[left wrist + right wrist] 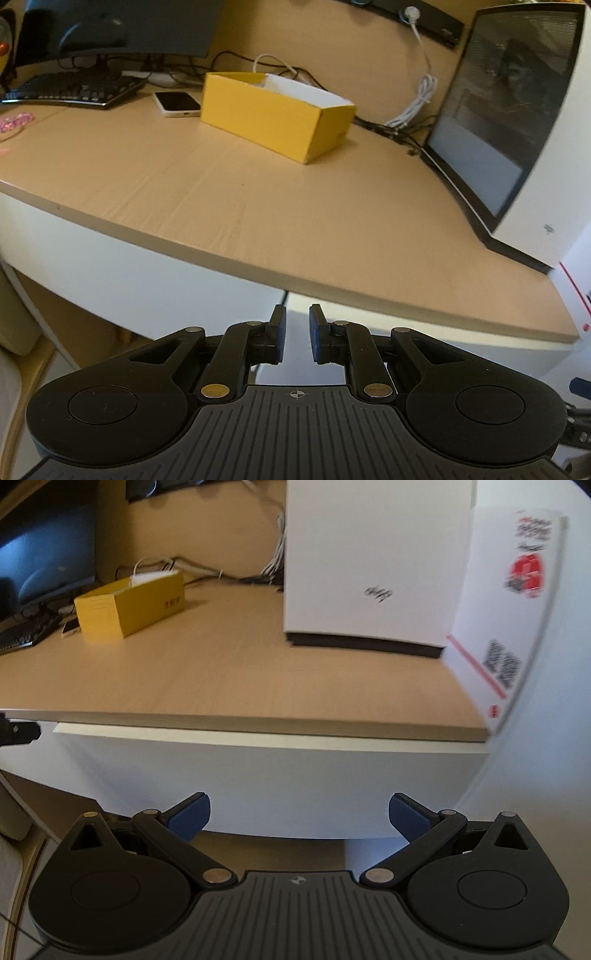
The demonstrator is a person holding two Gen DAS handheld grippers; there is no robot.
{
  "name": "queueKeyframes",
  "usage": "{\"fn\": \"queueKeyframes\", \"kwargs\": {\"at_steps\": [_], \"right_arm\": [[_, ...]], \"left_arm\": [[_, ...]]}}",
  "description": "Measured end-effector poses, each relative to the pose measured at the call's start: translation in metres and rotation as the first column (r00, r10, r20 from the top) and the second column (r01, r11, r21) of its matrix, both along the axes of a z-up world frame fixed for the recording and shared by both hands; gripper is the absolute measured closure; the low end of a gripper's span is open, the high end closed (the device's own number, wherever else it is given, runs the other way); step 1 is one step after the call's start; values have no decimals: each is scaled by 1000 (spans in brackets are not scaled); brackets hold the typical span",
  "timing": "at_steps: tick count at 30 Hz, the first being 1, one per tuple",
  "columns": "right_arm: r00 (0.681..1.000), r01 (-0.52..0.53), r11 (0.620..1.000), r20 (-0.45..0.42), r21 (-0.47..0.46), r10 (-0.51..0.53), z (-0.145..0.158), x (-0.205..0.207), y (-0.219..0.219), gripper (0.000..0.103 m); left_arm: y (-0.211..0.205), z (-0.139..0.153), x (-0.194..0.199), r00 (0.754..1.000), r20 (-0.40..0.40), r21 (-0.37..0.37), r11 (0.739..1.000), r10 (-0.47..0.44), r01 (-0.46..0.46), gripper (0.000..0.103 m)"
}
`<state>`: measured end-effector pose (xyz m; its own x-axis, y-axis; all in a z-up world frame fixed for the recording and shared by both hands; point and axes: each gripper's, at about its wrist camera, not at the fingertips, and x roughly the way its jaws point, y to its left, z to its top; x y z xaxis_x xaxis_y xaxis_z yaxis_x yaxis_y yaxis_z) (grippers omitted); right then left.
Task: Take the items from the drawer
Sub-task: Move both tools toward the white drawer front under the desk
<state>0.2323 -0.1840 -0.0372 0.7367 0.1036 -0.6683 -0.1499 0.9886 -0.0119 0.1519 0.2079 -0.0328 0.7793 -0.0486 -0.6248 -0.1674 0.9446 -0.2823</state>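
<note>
A white drawer front [258, 775] runs under the wooden desk top [229, 672], and it looks closed; its contents are hidden. In the left wrist view two white fronts [155, 277] meet at a vertical seam just ahead of my left gripper [297, 334]. That gripper's blue pads stand a narrow gap apart with nothing between them. My right gripper [299, 818] hangs in front of the drawer front, jaws wide open and empty. A black part of the left tool [16, 731] shows at the left edge of the right wrist view.
On the desk stand an open yellow box [273, 114], a white phone [177, 103], a keyboard [74, 90], a monitor [114, 26], cables [417, 99] and a white computer case [517, 122]. A white carton with red print [509, 602] stands at the right end.
</note>
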Motion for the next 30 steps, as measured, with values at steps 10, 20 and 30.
{"fn": "queueKeyframes", "kwargs": {"at_steps": [10,20,30], "right_arm": [[994,-106,994,-2,30,107,-3,26,45,0],[996,-83,996,24,15,83,-4,51,88,4],[995,-95,995,28,37,94,-11,53,95,4]], "left_arm": [[15,-9,9,1000,-6,-85,996,-8,8,88],[22,-13,16,1000,-9,-121,993,-13,12,88],[17,-21,26,1000,-25,-150,989,-18,14,86]]}}
